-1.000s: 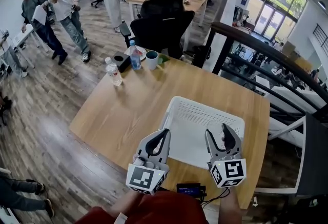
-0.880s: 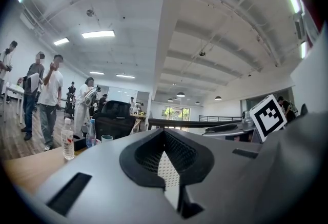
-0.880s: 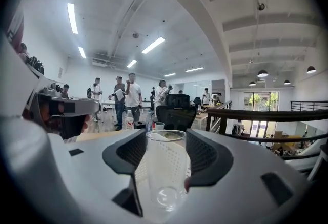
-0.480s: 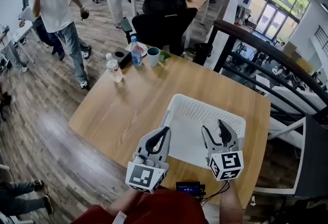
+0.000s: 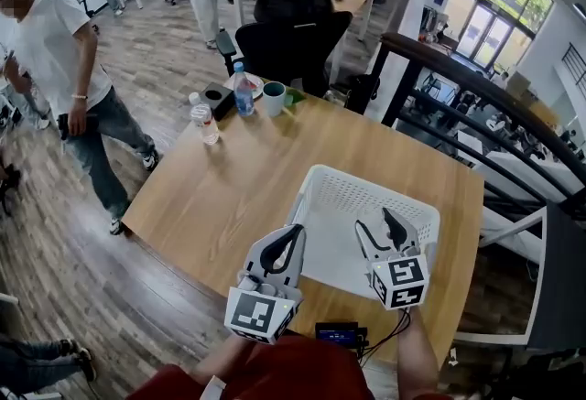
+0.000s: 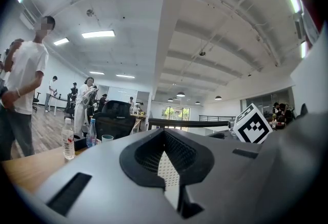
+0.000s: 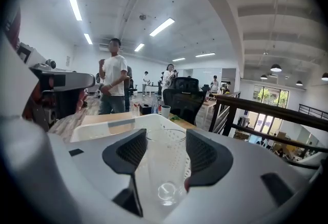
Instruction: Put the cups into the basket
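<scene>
Wooden counter in an open office carries the white basket right in front of you, and the clear cup hangs over it. You have the cup upright between the pads of your right tongs, which are closed partway onto its sides; the right gripper view shows its base above the basket's perforated floor, not yet resting on it as far as you can tell.

Over the last second your right tongs have drifted a little toward the basket's middle and further in from its near rim, and their marker cube has tipped. That reads as the lowering stage: the cup is already inside the basket's outline, so what remains for it is probably to set it down and let go. Clear glass will likely slip or tip if released high, so ease it down first.

Your left tongs hover over the basket's near left corner, where they were a second ago. Their pads meet at the tips with nothing between them.

Beyond the basket, at the counter's far corner, stand a teal cup, two bottles and a black box, all well apart from the basket. That teal cup may be your next one.

Further left of the basket, on the floor, a person in a white shirt has walked closer.
</scene>
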{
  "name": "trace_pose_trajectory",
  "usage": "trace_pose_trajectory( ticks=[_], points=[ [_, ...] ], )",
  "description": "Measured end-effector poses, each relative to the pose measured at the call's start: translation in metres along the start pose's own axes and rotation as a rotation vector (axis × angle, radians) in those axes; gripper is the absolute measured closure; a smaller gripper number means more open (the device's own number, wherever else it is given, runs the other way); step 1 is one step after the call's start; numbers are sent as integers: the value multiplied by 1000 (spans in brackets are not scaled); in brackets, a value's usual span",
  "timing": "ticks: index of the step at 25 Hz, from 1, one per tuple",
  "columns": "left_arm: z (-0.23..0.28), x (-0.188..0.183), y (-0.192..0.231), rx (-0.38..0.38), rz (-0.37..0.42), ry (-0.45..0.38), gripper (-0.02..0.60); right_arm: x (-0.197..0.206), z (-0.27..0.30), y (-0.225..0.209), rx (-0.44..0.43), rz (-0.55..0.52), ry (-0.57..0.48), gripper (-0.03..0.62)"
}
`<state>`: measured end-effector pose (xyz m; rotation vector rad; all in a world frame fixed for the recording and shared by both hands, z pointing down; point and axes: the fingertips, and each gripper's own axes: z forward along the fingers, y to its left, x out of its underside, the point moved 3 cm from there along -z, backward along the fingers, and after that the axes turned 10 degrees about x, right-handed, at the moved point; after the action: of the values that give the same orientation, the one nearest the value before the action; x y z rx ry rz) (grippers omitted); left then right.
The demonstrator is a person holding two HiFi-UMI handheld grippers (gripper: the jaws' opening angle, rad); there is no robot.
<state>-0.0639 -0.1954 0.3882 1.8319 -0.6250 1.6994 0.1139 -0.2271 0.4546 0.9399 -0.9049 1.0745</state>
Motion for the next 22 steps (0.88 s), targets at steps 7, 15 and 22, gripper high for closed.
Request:
trace_pose_trajectory(
  ticks=[7,15,22],
  points=[
    [-2,6,2,-10,-8,29,575,6,13,4,-27,-56,40,345],
    [-2,5,6,-17,-11,24,575,18,30,10,-63,-118,103,345],
    [-3,5,8,-20,-19,20,575,33,46,17,-94,-147,153,345]
  ],
)
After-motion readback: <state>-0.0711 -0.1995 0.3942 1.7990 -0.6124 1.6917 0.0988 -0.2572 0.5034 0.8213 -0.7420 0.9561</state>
